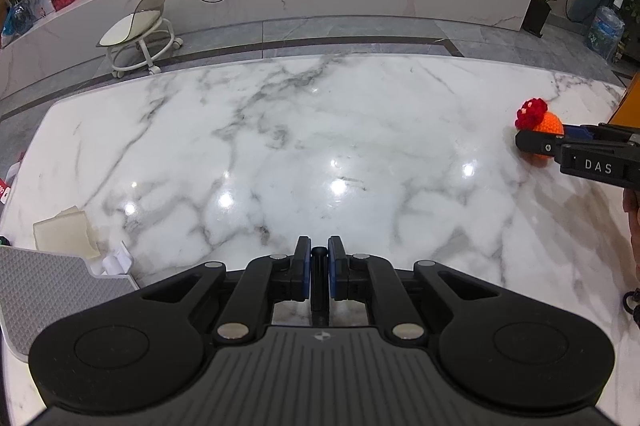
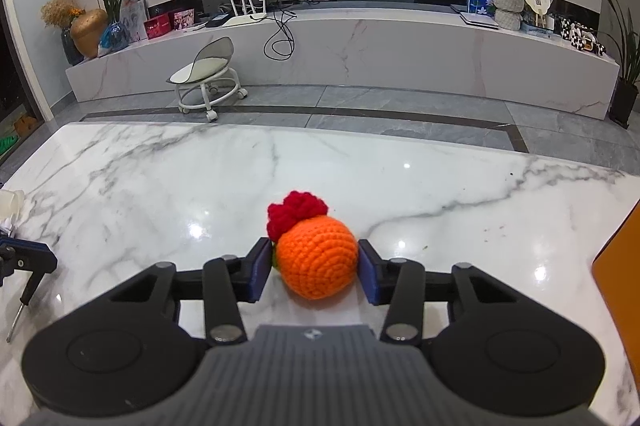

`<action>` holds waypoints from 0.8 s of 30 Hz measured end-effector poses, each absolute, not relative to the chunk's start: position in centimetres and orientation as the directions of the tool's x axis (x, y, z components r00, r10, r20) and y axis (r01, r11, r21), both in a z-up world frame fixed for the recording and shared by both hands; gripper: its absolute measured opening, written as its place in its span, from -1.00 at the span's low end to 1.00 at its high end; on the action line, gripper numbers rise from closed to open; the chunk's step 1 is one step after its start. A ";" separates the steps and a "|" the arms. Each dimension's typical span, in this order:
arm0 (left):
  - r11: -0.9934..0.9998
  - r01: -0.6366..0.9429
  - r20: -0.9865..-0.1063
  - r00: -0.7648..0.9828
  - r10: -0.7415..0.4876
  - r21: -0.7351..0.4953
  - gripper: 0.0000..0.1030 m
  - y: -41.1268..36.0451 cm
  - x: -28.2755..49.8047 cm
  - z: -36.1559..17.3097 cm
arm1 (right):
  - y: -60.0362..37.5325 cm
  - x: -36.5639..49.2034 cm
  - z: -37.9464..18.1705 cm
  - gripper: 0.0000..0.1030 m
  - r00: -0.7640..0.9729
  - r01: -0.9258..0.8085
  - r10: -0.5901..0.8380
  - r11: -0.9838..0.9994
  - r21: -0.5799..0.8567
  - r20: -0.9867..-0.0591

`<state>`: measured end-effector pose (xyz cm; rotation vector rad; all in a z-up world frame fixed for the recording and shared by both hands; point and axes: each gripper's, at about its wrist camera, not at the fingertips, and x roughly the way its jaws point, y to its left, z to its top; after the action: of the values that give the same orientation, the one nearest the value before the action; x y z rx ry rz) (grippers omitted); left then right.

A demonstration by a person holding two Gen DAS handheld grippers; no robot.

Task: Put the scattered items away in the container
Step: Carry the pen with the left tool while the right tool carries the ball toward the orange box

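An orange crochet ball (image 2: 318, 258) with a red knitted tuft lies on the white marble table (image 2: 160, 185). My right gripper (image 2: 315, 268) straddles it, and its blue pads (image 2: 260, 266) meet the ball's two sides. The left wrist view shows this ball (image 1: 550, 121) at the far right with the right gripper (image 1: 536, 137) on it. My left gripper (image 1: 319, 252) is shut on a thin black tool (image 1: 319, 278), low over the table's near edge. From the right wrist view the left gripper (image 2: 24, 256) shows at the left edge, and the tool (image 2: 24, 298) hangs below it with a metal tip.
A white tray with a grey textured liner (image 1: 44, 290) sits at the near left, with pale crumpled paper (image 1: 66, 234) beside it. An orange box edge (image 2: 620, 286) stands at the right. Beyond the table's far edge are a floor and a rolling stool (image 1: 138, 33).
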<state>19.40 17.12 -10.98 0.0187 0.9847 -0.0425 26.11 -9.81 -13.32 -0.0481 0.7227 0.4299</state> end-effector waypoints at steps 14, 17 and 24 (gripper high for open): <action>0.999 0.029 -0.796 0.604 -0.043 -0.033 -0.81 16.5 18.7 -8.1 | -10.5 25.4 -10.2 -0.07 0.691 -0.392 0.364 0.914 0.099 -0.624; 0.999 0.038 -0.784 0.619 -0.050 -0.033 -0.81 15.9 18.5 -7.3 | -11.3 25.1 -8.7 -0.07 0.704 -0.387 0.361 0.917 0.097 -0.612; 0.996 0.071 -0.764 0.640 -0.080 -0.044 -0.81 13.7 18.0 -5.6 | -14.2 23.8 -4.7 -0.07 0.746 -0.356 0.339 0.930 0.088 -0.574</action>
<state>17.95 13.67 -5.64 -0.0104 0.8716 -0.0862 23.79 -14.18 -4.73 -0.0280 0.6223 0.3804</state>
